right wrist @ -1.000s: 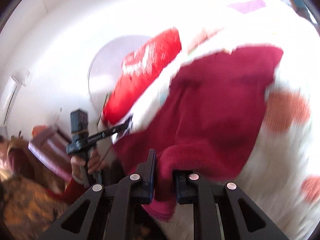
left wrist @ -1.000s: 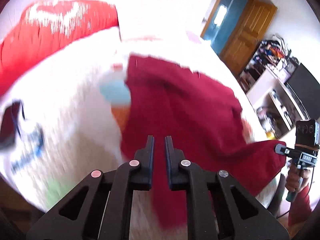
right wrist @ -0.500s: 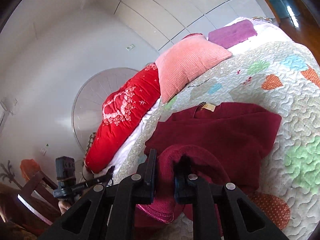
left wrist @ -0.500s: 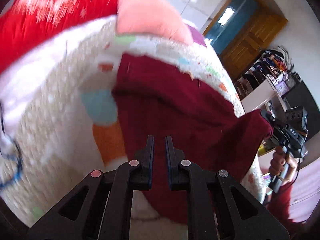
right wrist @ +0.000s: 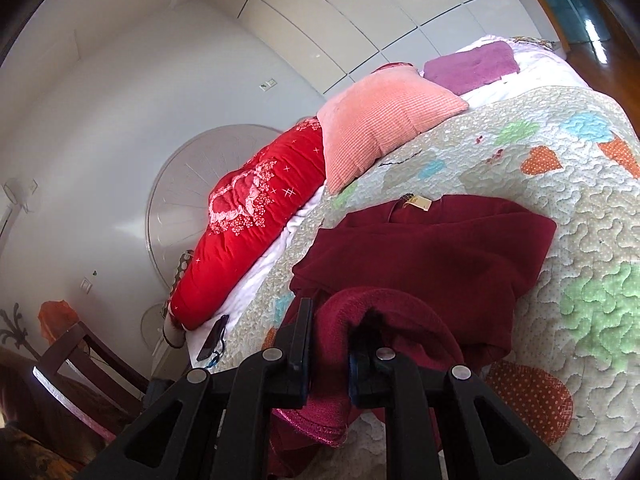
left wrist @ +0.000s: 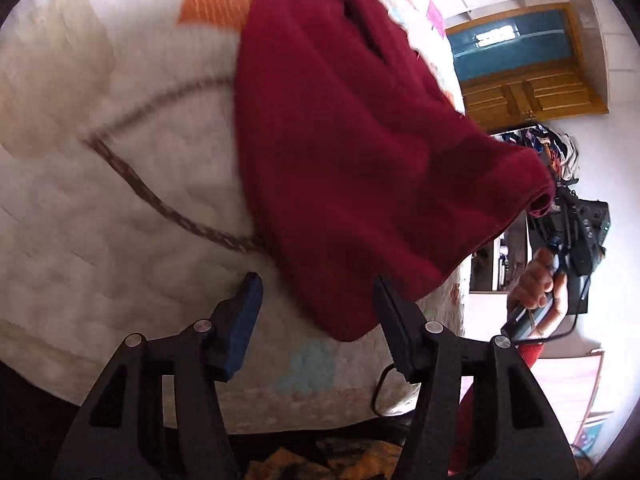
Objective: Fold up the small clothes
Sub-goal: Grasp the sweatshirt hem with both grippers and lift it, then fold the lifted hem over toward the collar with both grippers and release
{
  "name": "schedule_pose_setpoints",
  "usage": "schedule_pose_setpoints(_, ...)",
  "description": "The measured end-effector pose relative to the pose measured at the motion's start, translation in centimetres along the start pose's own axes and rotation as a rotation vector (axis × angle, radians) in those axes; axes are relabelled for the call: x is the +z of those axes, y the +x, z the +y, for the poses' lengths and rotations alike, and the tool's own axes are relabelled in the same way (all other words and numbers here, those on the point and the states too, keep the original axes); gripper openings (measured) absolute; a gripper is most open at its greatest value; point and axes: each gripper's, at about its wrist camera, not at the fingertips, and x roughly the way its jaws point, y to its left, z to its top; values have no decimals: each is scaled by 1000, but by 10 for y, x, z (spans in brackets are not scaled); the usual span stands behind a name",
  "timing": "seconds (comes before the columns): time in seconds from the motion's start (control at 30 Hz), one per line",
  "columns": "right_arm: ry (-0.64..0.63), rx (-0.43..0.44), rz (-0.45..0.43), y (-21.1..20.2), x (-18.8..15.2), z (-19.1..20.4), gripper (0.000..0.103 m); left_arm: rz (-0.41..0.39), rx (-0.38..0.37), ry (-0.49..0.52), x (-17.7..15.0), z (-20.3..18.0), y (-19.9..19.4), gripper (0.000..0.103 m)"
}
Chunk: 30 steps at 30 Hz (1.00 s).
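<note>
Left gripper jaws now spread, garment hem seemingly between

My left gripper hangs with jaws spread wide, holding nothing. My right gripper is clamped on cloth, apparently firmly.

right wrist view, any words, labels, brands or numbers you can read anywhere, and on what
No text can be read in either view.
Small tan neck label on the dark red knit garment: too small to read.
Red quilted pillow: white flower embroidery only, no letters.
Black camera body on the right gripper, seen in the left wrist view: any marking is blurred.
Patchwork quilt: coloured shapes, no words.
</note>
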Motion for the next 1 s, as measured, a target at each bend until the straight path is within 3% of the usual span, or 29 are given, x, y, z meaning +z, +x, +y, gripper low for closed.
schedule_pose_setpoints(0.13,18,-4,-4,-5,-4,-3,13,-33,-52,-22,7,-9,12,57)
schedule_pose_setpoints(0.17,21,-7,-5,-6,-5,-3,13,-28,-63,-8,9,-11,14,45)
schedule_pose_setpoints(0.2,22,-9,-3,-6,-5,-3,13,-25,-65,16,10,-15,14,9)
schedule_pose_setpoints(0.23,21,-13,-2,-7,-5,-3,13,-26,-45,47,12,-20,13,5)
schedule_pose_setpoints(0.37,22,2,-6,-10,-2,-1,13,-155,-38,168,29,-40,-32,5)
schedule_pose_setpoints(0.43,25,16,-10,-8,4,-1,13,-224,-55,180,45,-42,-59,5)
schedule_pose_setpoints(0.63,86,24,-46,13,36,-17,13,-409,8,267,128,-69,-104,5)
schedule_pose_setpoints(0.8,221,-73,-77,42,69,-60,13,-476,88,256,229,-87,-71,5)
schedule_pose_setpoints(0.93,304,-251,-15,81,81,-111,15,-426,144,232,290,-83,-14,5)
schedule_pose_setpoints(0.97,309,-268,2,86,82,-118,20,-416,154,260,298,-81,-4,5)
schedule_pose_setpoints(1.0,313,-267,6,85,84,-122,32,-405,169,278,303,-81,1,6)
